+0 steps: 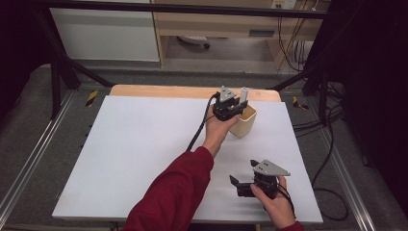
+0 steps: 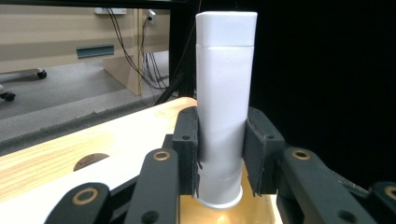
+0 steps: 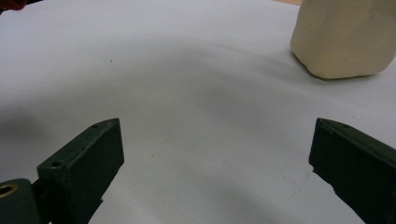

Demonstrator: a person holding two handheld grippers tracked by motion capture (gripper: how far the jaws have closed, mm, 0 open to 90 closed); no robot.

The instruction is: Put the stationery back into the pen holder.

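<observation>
Black jaws of the left gripper [image 2: 220, 149] clamp a white tube [image 2: 224, 107] upright, its lower end already dipping into the cream cup [image 1: 244, 123] at the table's [image 1: 134, 154] far edge. To finish well, it should probably go straight down, kept vertical and clear of the rim, before letting go. Besides the tube's end, the cup's contents cannot be told. Nearer the person, the right gripper [image 3: 215, 154] hovers with jaws wide and nothing between them.

The tall white plastic tube [image 2: 225, 107] looks smooth and matt; the cream plastic cup [image 3: 348, 37] slightly glossy; the pale wooden table edge [image 2: 93, 144] satin-smooth.
</observation>
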